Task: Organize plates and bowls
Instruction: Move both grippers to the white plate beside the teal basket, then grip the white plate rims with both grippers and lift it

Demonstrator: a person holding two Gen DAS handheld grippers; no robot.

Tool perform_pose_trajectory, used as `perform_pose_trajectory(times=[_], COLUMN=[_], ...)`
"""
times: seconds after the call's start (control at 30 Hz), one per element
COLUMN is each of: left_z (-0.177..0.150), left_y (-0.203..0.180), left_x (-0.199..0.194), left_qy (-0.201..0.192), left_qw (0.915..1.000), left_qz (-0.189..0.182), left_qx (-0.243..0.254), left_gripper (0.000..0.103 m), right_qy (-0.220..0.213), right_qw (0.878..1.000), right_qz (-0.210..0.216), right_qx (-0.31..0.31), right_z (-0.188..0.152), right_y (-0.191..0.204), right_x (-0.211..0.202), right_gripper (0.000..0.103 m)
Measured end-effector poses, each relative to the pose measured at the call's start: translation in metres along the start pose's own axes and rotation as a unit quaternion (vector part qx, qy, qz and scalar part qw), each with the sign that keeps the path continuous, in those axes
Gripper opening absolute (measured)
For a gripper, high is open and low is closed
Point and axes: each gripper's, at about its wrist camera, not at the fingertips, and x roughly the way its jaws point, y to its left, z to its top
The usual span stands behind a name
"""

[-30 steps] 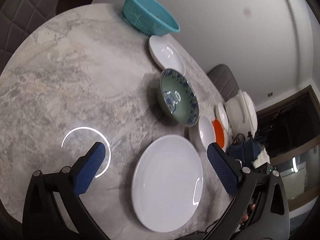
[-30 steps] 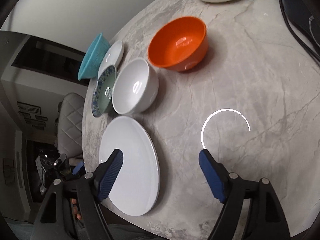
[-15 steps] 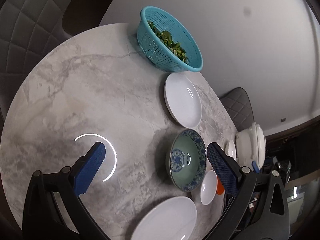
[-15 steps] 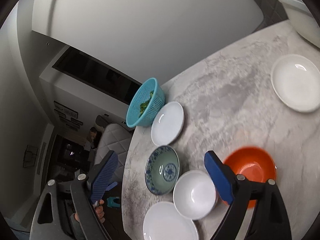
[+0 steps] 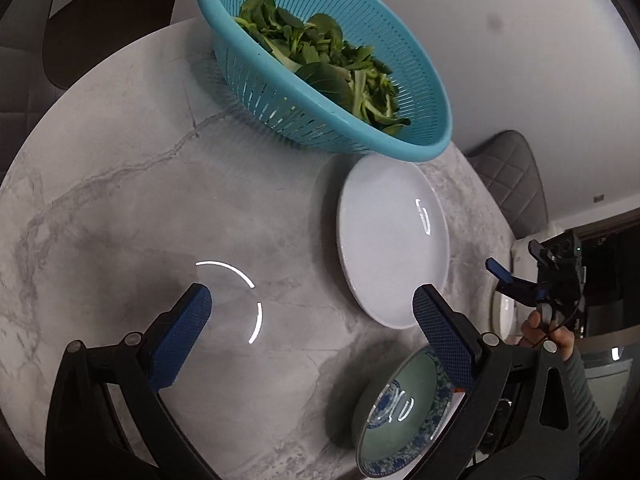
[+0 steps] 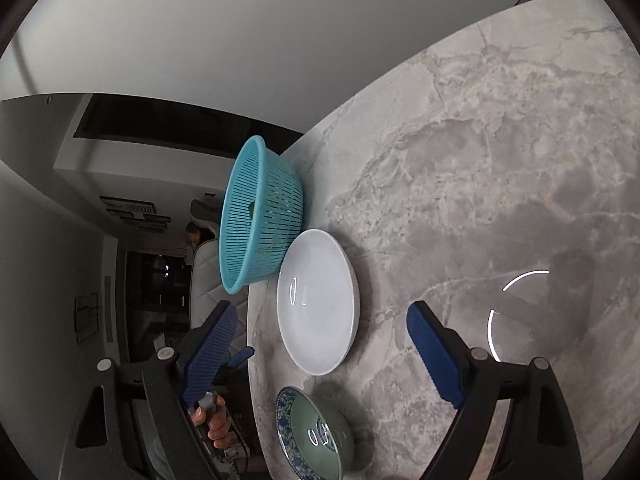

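Round white ceramic plate (image 5: 392,240) lying flat on the grey marble tabletop (image 5: 140,200), close to the table's edge, nothing on it. Just beside it, touching or nearly so (hard to tell which), a teal slotted plastic colander (image 5: 320,112) with leafy green vegetables (image 5: 320,56) heaped inside. On the plate's other side, near but apart, a celadon-green bowl with a blue patterned rim (image 5: 400,412), upright and holding nothing.

From the right wrist: same white plate (image 6: 318,304) between the colander (image 6: 260,216) and the patterned bowl (image 6: 316,436), all three ranged along the table's rim, with bare marble (image 6: 500,160) spreading wide beyond.

Left gripper (image 5: 308,344) hanging above the table with blue-padded jaws spread wide and nothing between them; one finger over bare marble, the other over the gap between plate and bowl. Right gripper (image 6: 320,348) likewise spread wide and holding nothing, the plate's near edge framed between its fingers. Right gripper also visible from the left wrist, at the far right (image 5: 520,280), held in a hand (image 5: 548,332). Quilted grey chair (image 5: 512,188) behind the table.
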Motion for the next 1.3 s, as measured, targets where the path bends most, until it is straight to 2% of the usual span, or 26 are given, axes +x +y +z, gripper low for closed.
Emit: perform_pose_trajectory(times=[0.07,0.2,0.33,0.57,0.77,0.9,1.1,1.17,1.2,1.23,1.3], left_z=[0.008,0.018,0.023,0.034,0.031,0.032,0.032,0.032,0.031,0.031,0.029], left_y=[-0.002,-0.009,-0.018,-0.023,-0.032,-0.039,-0.042,-0.045,-0.047,-0.045,-0.045], left_x=[0.012,0.033,0.047,0.061,0.067,0.070,0.073,0.075,0.077,0.078,0.080], left_qy=[0.011,0.030,0.042,0.061,0.068,0.073,0.073,0.077,0.080,0.084,0.085], left_qw=[0.9999,0.9993,0.9986,0.9972,0.9961,0.9950,0.9951,0.9949,0.9947,0.9946,0.9948], left_qz=[-0.010,-0.013,-0.018,-0.023,-0.027,-0.029,-0.029,-0.030,-0.026,-0.018,-0.014], left_qx=[0.007,0.014,0.027,0.036,0.049,0.061,0.060,0.058,0.058,0.057,0.054], left_gripper=[0.100,0.099,0.095,0.086,0.078,0.060,0.056,0.042,0.029,0.024,0.021], right_qy=[0.024,0.072,0.106,0.128,0.142,0.143,0.152,0.154,0.155,0.154,0.159], right_qw=[1.000,0.997,0.994,0.992,0.989,0.989,0.987,0.986,0.986,0.986,0.985], right_qz=[-0.011,-0.014,-0.008,-0.012,-0.027,-0.031,-0.038,-0.042,-0.044,-0.047,-0.054], right_qx=[-0.007,-0.013,-0.014,-0.016,-0.023,-0.024,-0.032,-0.037,-0.040,-0.043,-0.048], right_z=[0.006,0.009,0.012,0.017,0.020,0.023,0.026,0.026,0.026,0.025,0.024], right_y=[-0.005,-0.009,-0.011,-0.012,-0.007,-0.007,-0.002,-0.001,-0.001,0.000,-0.001], right_x=[0.017,0.046,0.070,0.090,0.108,0.112,0.120,0.123,0.122,0.123,0.124], right_gripper=[0.085,0.069,0.063,0.062,0.054,0.050,0.045,0.043,0.039,0.037,0.025])
